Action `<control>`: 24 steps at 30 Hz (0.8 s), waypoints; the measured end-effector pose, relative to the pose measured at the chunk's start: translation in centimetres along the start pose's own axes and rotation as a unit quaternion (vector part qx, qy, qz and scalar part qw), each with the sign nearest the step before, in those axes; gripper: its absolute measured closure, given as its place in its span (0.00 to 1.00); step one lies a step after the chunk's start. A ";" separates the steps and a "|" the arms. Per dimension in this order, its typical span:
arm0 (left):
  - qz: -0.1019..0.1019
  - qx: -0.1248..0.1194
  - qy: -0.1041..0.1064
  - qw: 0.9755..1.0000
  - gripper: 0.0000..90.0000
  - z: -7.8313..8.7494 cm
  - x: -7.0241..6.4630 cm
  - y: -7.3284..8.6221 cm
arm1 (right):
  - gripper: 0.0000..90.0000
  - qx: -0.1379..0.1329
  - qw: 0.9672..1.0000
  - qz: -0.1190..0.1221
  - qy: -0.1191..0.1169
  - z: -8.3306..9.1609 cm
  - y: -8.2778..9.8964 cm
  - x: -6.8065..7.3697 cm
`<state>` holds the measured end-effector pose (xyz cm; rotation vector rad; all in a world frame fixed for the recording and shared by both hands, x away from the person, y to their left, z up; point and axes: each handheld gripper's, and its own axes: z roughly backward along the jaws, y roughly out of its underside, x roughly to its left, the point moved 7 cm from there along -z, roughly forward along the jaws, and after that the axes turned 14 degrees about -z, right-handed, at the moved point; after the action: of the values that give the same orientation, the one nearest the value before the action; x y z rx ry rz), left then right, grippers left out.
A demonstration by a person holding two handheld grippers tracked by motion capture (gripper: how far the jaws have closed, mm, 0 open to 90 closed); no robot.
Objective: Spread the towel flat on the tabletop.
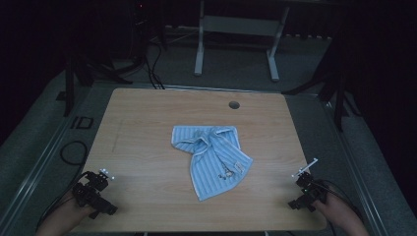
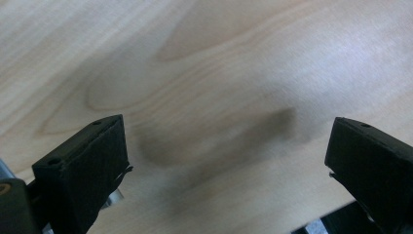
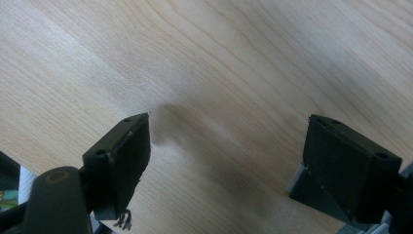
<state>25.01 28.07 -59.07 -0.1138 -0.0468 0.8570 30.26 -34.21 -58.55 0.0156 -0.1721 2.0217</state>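
Blue striped cloth [image 1: 212,158] crumpled mid-table [image 1: 147,123]; left tool [image 1: 93,191], right tool [image 1: 307,189] at near corners.

Looks like a lab or test room, not anyone's home. Light wooden table [image 1: 147,123] with a cable hole [image 1: 234,104], sitting on grey carpet [image 1: 236,69] inside a metal frame [image 1: 44,152]. Black stands [image 1: 74,78], loose cables [image 1: 152,69], and a white-legged desk [image 1: 236,29] behind, all in dim, dark surroundings.
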 end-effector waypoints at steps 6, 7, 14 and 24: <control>-0.002 0.001 0.000 1.000 0.02 -0.5 0.0 -0.7 | 0.18 -0.011 1.000 0.015 -0.006 -0.4 -0.9 0.4; -0.004 -0.003 0.000 1.000 0.02 -0.5 -0.1 -0.8 | 0.17 -0.009 1.000 0.017 -0.011 -0.4 -1.0 0.5; -0.032 -0.018 0.011 0.999 0.04 -0.2 -0.9 -2.8 | 0.15 -0.006 1.000 0.030 -0.006 -0.5 -2.0 0.8; -0.065 -0.008 0.025 0.998 0.04 -0.7 -2.2 -5.8 | 0.15 -0.026 0.999 0.028 -0.014 -0.2 -4.5 1.0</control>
<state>27.97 22.58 -59.08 -0.1461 -0.0137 0.7232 33.85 -31.33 -58.14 0.0075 -0.2448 2.0726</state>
